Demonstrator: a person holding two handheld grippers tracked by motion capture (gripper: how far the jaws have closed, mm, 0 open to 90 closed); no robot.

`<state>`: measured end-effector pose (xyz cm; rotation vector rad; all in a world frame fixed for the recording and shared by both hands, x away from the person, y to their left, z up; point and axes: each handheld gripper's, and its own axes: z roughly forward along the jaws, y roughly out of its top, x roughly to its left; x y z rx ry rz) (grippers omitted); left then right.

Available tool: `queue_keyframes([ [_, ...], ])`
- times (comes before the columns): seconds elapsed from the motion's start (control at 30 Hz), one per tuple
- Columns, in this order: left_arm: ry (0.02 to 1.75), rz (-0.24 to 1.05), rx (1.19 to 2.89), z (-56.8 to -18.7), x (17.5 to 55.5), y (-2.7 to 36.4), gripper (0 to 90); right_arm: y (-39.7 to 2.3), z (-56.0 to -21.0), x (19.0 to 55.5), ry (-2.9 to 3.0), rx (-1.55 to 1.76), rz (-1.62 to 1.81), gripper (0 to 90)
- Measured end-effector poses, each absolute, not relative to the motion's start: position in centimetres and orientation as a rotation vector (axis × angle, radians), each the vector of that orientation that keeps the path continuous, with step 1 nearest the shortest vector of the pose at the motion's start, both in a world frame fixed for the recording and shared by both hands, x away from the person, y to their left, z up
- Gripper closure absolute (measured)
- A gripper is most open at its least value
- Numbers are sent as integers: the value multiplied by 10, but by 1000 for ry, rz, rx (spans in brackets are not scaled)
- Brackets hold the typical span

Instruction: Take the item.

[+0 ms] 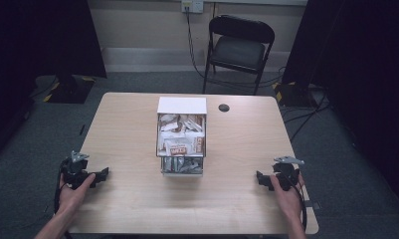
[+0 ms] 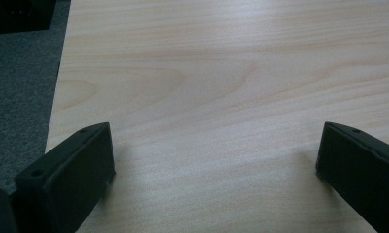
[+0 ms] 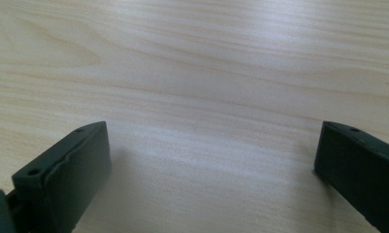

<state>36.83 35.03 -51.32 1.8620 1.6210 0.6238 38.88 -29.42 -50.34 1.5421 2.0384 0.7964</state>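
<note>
Resting at the near corners of a pale wooden table [image 1: 127, 134], two hand-held grippers are recorded, each gripped by one hand of a person whose forearms enter from the bottom of the high view.

Left gripper [image 1: 101, 175]: placed near the table's left edge, jaws directed toward the middle of the table. In the left gripper view [image 2: 216, 160] the two black jaws are seen spread wide, with bare wood grain between them; nothing is grasped. Grey carpet [image 2: 17, 92] is visible beyond the table edge.

Right gripper [image 1: 260, 178]: placed near the table's right edge, jaws likewise directed inward. In the right gripper view [image 3: 214, 160] the jaws are seen released and wide apart over bare tabletop; nothing is grasped.

Container [image 1: 181, 135]: a white-topped box-like rack with two tiers, stocked with packets, is positioned at the table's centre, between the grippers and well apart from both. Packet contents cannot be identified.

Also listed: a small dark round fitting [image 1: 224, 107] in the tabletop beside the container's far right corner; a black folding chair [image 1: 239, 47] beyond the far edge.
</note>
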Motion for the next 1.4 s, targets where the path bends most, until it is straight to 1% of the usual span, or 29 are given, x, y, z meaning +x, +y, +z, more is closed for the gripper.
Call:
queue_keyframes([
  [0.37, 1602, 616, 1874, -513, 368, 352, 1, -294, -503, 389, 2040, 1541, 797, 0],
  [0.43, 1581, 617, 1878, -512, 367, 352, 45, -294, -503, 389, 2040, 1541, 797, 0],
  [0.5, 1571, 615, 1873, -509, 366, 350, 145, -294, -503, 389, 2040, 1541, 797, 0],
  [0.53, 1581, 606, 1872, -509, 367, 350, 168, -294, -503, 388, 2039, 1543, 796, 0],
  [0.63, 1576, 599, 1895, -508, 368, 349, 156, -294, -503, 388, 2039, 1543, 796, 0],
  [0.87, 1581, 502, 1866, -503, 364, 355, 172, -294, -503, 390, 2038, 1546, 796, 0],
  [1.1, 1518, 484, 1869, -495, 364, 350, 203, -294, -503, 390, 2039, 1546, 795, 0],
  [1.17, 1491, 486, 1866, -491, 364, 348, 230, -294, -503, 390, 2040, 1543, 795, 0],
  [1.3, 1465, 496, 1849, -486, 362, 346, 245, -294, -503, 389, 2038, 1542, 795, 0],
  [1.33, 1444, 457, 1835, -484, 361, 346, 252, -294, -503, 389, 2037, 1543, 795, 0],
  [1.4, 1437, 420, 1819, -482, 360, 345, 254, -294, -503, 389, 2037, 1543, 795, 0],
])
